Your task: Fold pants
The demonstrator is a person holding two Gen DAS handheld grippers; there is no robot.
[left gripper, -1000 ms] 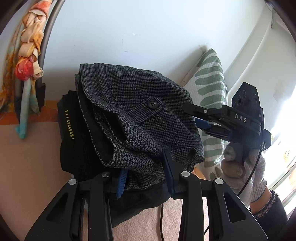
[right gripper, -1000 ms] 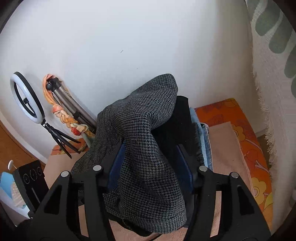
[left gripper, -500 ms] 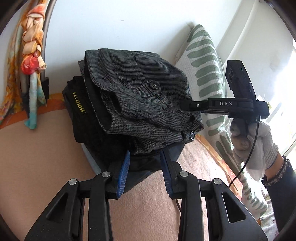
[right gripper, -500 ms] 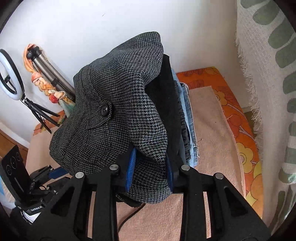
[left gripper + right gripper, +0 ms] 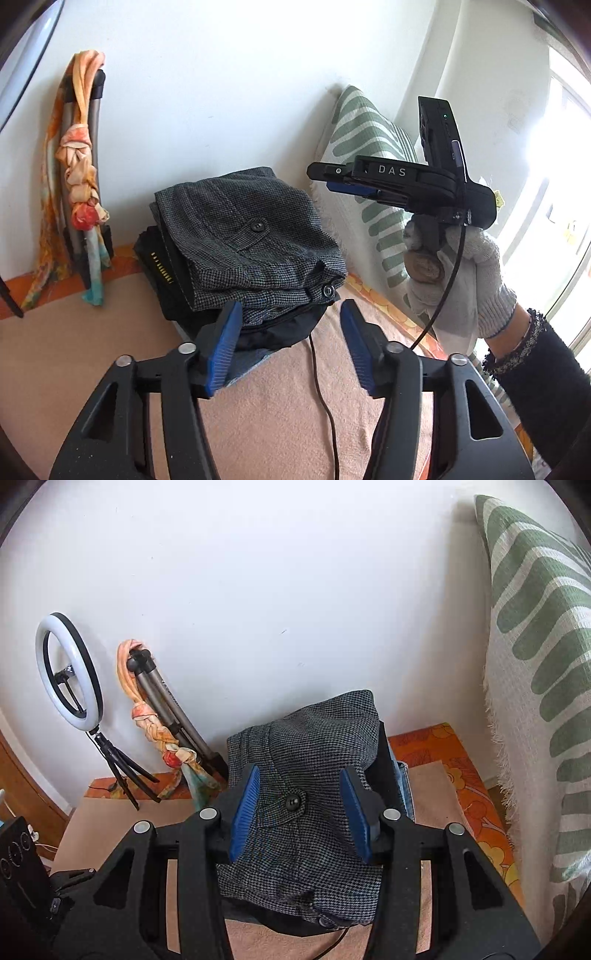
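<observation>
Left wrist view: the left gripper (image 5: 290, 343) stands wide open with nothing between its blue pads. Just ahead of its tips lie the folded pants (image 5: 243, 236), grey houndstooth, topping a stack (image 5: 162, 266) of darker folded clothes on the pink blanket (image 5: 273, 417). Two buttons show on the pants, one on the flap and one at the near corner. Up and to the right of the tips hangs the right gripper (image 5: 325, 181), held in a gloved hand (image 5: 454, 273); seen edge-on here, so its opening cannot be read. A striped cushion (image 5: 369, 147) leans behind it.

Right wrist view: the right gripper (image 5: 299, 808) is also wide open, empty, its pads straddling the pants (image 5: 306, 746) from above without pinching them. One button sits between the pads. Left of the tips stand one ring light (image 5: 68, 672) and one tripod (image 5: 166, 705).

The cloth looks a thick, soft weave, likely light but floppy; it should grip well, not slide. I would take it at the waistband corner or a folded edge, where layers are bunched.
</observation>
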